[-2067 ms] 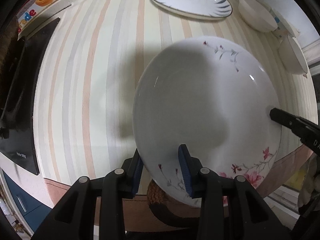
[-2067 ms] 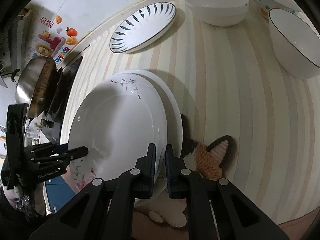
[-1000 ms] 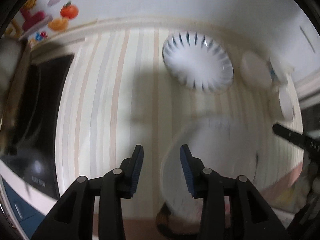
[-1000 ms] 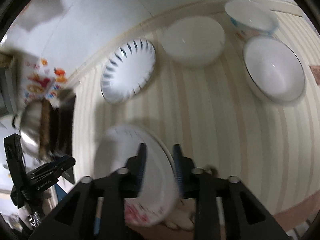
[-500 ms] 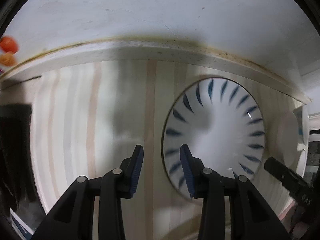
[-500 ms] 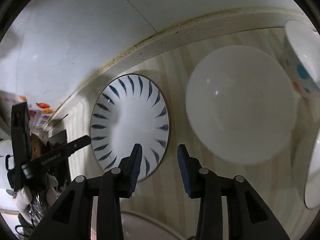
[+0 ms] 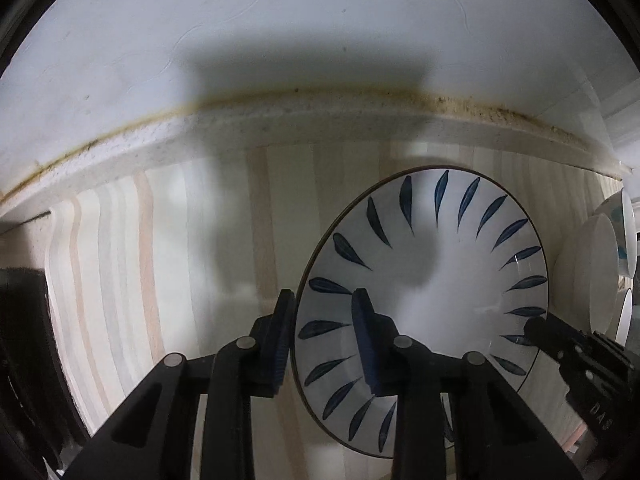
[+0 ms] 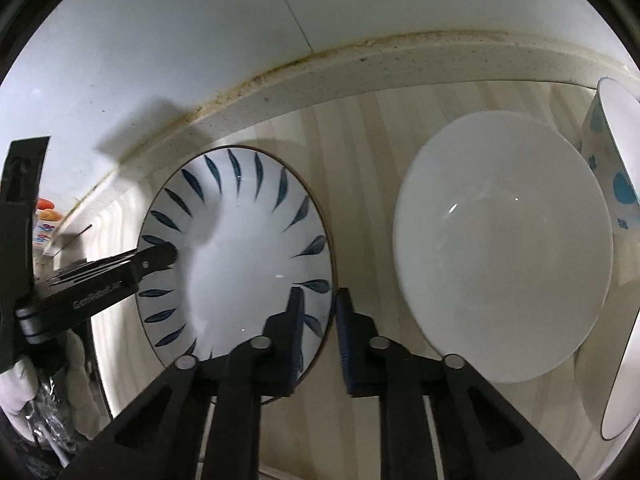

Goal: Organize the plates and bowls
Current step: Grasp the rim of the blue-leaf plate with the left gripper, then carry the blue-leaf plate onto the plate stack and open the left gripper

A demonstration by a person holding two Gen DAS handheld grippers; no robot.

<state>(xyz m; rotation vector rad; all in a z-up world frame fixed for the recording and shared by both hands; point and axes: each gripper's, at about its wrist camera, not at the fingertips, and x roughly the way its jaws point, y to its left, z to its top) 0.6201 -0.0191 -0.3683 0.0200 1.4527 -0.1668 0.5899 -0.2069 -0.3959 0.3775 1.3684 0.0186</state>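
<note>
The blue-leaf plate lies flat on the striped table, near the back edge where the table meets the white wall. Both tools straddle its rim from opposite sides.

The left tool points down over the plate's left edge, one finger outside the rim over the table and the other inside over the plate's leaf pattern. Its jaws are closing, with the rim between them; a narrow gap shows on each side of the rim, and the pads are not seen pressing on it.

The right tool stands at the plate's right edge, its left finger over the plate's inside and its right finger outside over the table. Its jaws are closing too, and stand closer together than the left tool's, with the rim between them; whether the pads already pinch the rim cannot be told.

Just to the right of the plate sits a plain white bowl, with a strip of bare table between them. A blue-spotted bowl stands against the white bowl's far right side, and part of another bowl's rim shows at the right border. The raised speckled lip of the table runs close behind the plate. To the plate's left the striped table is open as far as a dark stove edge.
</note>
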